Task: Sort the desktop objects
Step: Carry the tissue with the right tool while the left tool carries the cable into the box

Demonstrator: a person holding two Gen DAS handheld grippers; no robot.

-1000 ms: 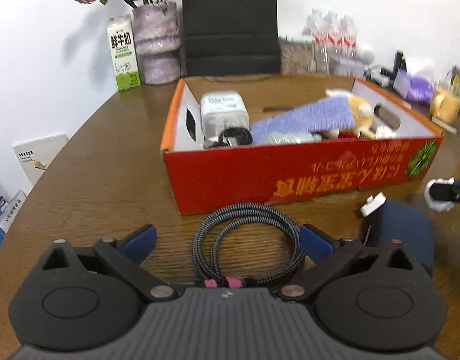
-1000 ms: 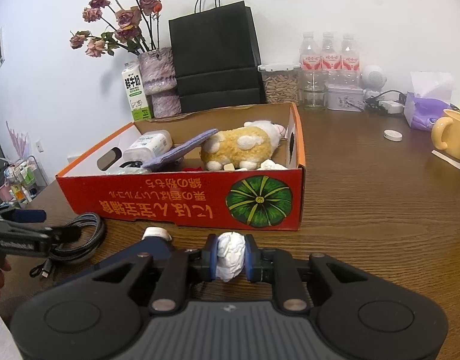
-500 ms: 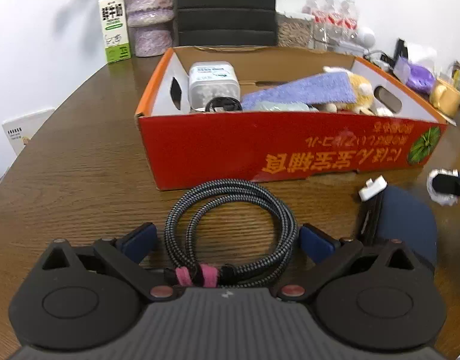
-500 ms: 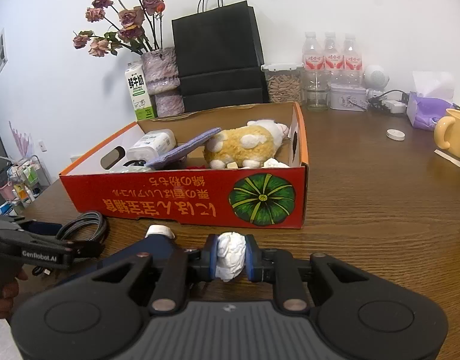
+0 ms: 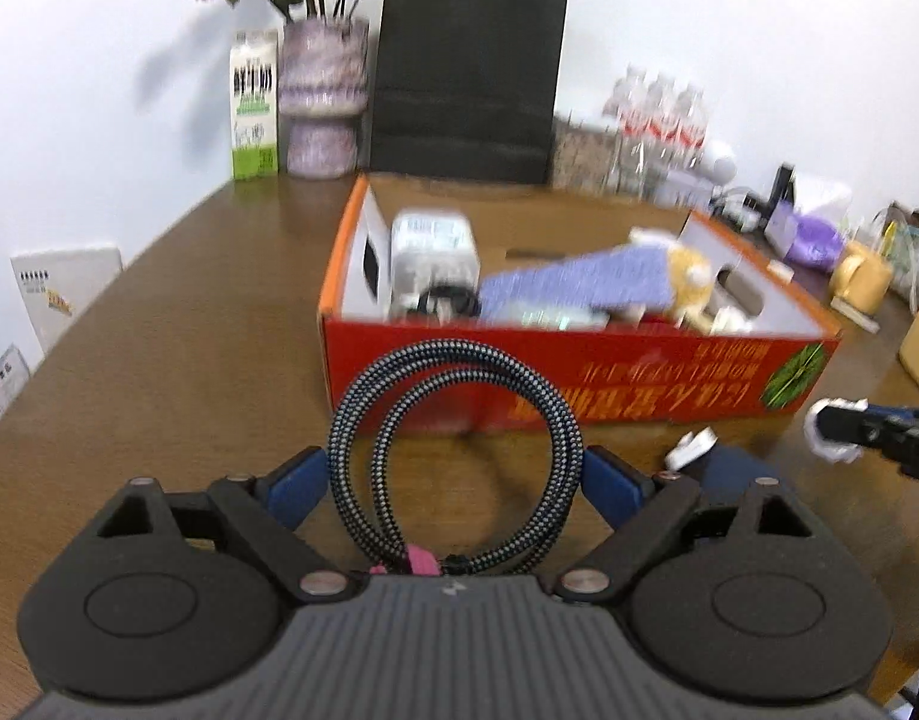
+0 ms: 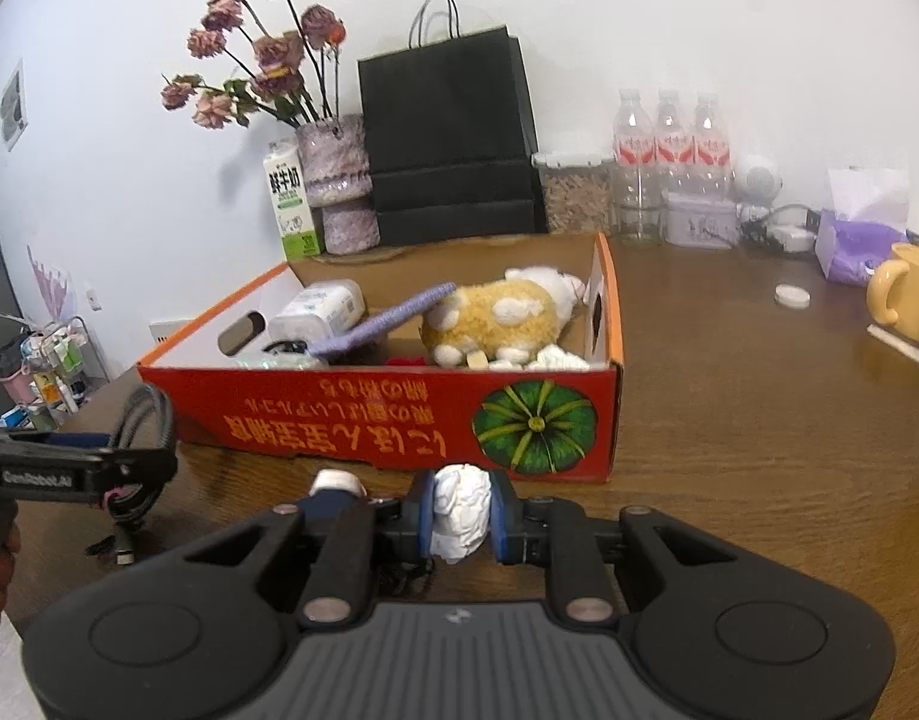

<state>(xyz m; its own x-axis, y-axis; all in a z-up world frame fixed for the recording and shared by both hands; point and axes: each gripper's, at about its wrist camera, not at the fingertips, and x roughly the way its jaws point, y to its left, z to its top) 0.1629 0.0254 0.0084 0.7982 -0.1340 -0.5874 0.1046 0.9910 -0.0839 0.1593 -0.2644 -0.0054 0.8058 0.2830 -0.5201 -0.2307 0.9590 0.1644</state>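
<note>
- While the left gripper [image 5: 456, 474] closes its jaws, the coiled braided cable [image 5: 456, 456] stands between the blue pads [image 5: 294, 483], which sit right at its outer sides; the blurred frame leaves it unclear whether they press on it yet.
- In the right wrist view the same cable [image 6: 144, 438] hangs tilted at the left gripper [image 6: 99, 468], lifted off the wooden worktop [image 6: 759, 420], its plug end dangling just above the wood.
- A pink tie [image 5: 420, 561] binds the coil near the gripper body.
- Clenched on a crumpled white paper wad [image 6: 459, 510], the right gripper [image 6: 459, 513] hovers just in front of the red cardboard box [image 6: 399, 426].
- Inside the box lie a yellow-and-white plush toy [image 6: 495, 318], a purple cloth [image 6: 387, 321] and a white plastic container [image 6: 318, 312].
- A dark blue pouch [image 5: 735, 468] with a white cap rests on the worktop between the two grippers.
- Behind the box stand a milk carton [image 6: 291, 204], a vase of dried roses [image 6: 336, 180] and a black paper bag [image 6: 453, 138].
</note>
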